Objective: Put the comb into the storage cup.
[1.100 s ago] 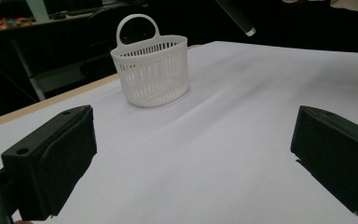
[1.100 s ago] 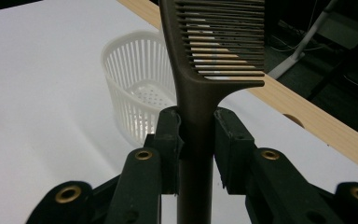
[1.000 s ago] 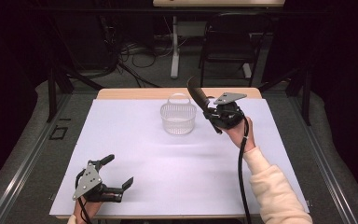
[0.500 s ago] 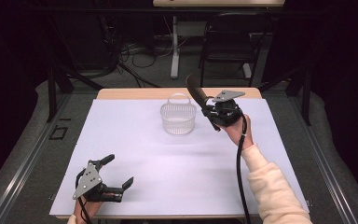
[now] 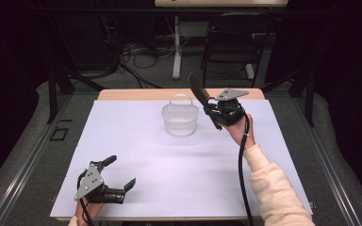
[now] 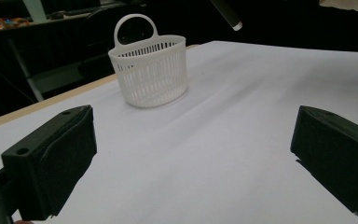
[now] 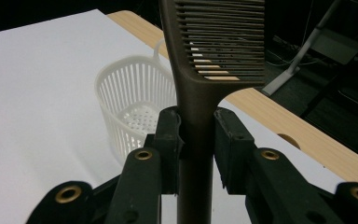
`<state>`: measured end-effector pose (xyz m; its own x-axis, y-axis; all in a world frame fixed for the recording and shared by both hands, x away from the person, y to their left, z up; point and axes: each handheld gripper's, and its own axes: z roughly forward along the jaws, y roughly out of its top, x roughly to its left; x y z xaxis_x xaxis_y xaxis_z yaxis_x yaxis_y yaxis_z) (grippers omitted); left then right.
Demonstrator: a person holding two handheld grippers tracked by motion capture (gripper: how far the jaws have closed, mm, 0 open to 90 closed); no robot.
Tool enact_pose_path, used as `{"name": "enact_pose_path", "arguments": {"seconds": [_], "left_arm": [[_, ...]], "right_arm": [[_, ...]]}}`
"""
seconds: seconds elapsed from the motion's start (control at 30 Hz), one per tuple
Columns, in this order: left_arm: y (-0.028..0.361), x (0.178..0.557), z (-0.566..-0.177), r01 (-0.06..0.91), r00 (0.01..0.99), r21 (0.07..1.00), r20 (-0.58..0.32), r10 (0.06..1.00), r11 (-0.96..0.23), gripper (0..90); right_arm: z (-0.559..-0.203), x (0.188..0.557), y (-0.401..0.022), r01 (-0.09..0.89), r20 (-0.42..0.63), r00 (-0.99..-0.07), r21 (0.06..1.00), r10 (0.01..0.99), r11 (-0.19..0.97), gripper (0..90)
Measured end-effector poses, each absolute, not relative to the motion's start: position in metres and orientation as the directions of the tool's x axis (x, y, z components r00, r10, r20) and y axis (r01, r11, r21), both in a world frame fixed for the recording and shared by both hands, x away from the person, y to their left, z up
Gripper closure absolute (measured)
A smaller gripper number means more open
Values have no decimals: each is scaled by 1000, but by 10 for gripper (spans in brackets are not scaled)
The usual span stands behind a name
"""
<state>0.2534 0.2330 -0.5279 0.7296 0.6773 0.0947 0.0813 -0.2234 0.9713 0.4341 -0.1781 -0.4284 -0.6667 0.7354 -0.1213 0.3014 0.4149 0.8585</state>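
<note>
The right gripper is held up off the table, just right of the basket, with its jaws clamped on the handle of a dark comb. In the right gripper view the two pads press the comb handle from either side, and the toothed head stands up past the jaws, its teeth pointing to that view's right. From above, the comb slants up and to the left from the gripper, so that its tip sits above and a little behind the basket's right rim; whether it hangs over the opening or just beside it is hard to tell from this angle. The basket is white, slatted and round, with a small loop handle at its far side, and it stands upright on the far middle of the white sheet; its perforated bottom shows bare in the right gripper view. The left gripper lies low at the near left corner of the table, well apart from the basket, its jaws spread wide with nothing between them. In the left gripper view the basket stands beyond the gap between the two jaws, and the end of the comb's handle pokes in at the top edge.
</note>
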Motion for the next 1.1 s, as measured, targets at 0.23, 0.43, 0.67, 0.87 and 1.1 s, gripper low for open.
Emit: {"name": "enact_pose_path", "arguments": {"seconds": [0.23, 0.43, 0.67, 0.87, 1.1], "left_arm": [[233, 253, -528, 79, 728, 971, 97, 679, -224, 1], [233, 253, -528, 80, 729, 971, 96, 678, -223, 1], [233, 253, -528, 80, 729, 971, 96, 678, -223, 1], [233, 254, -528, 80, 731, 971, 96, 676, -224, 1], [233, 254, -528, 81, 730, 971, 95, 676, -224, 2]], "right_arm": [[-427, 437, -176, 294, -127, -664, 862, 737, 413, 728], [-424, 440, -174, 285, -136, -663, 863, 736, 417, 727], [-422, 442, -171, 274, -140, -672, 865, 727, 420, 727], [-421, 444, -169, 270, -145, -671, 865, 727, 422, 727], [-421, 448, -167, 268, -141, -671, 870, 728, 415, 727]]}}
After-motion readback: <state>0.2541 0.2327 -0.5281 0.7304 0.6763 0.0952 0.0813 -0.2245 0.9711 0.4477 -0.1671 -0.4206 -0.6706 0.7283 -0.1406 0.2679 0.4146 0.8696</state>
